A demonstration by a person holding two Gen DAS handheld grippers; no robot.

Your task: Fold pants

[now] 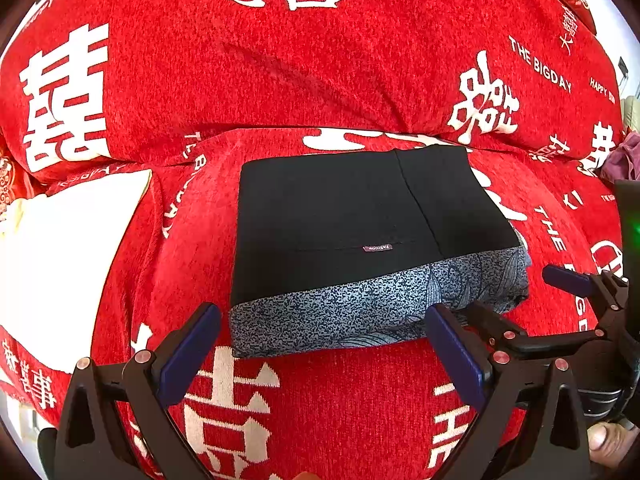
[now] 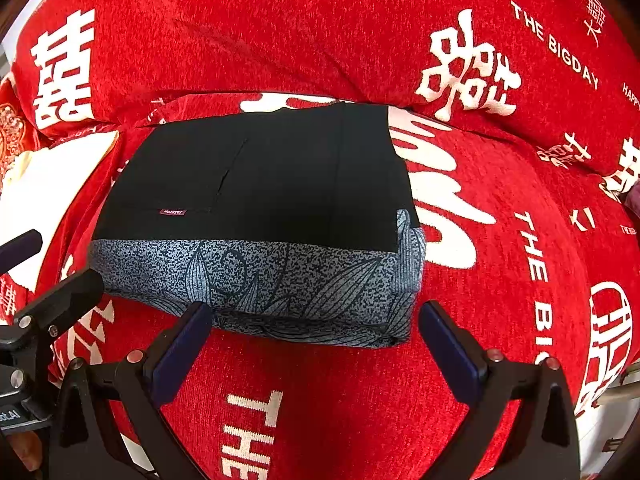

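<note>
One pair of pants [image 1: 352,216] lies folded into a compact rectangle directly ahead of both tongs, resting on the seat of a sofa. Its upper layer is black; a grey speckled band [image 2: 256,280] with a leaf print runs along the edge nearest the tongs. A small label [image 1: 377,248] sits on the black layer.

Left tongs [image 1: 320,352]: jaws spread wide, holding nothing, tips just short of the near edge of the pants. Right tongs [image 2: 316,340]: jaws likewise spread wide and empty, tips just short of the grey band. In the left wrist view the right tongs appear to the right of the left tongs, close to the right corner of the pants.

Beyond and beneath the pants is a red sofa cover [image 1: 320,80] printed with white characters and lettering. A white patch [image 1: 60,260] lies to the left of the tongs.
</note>
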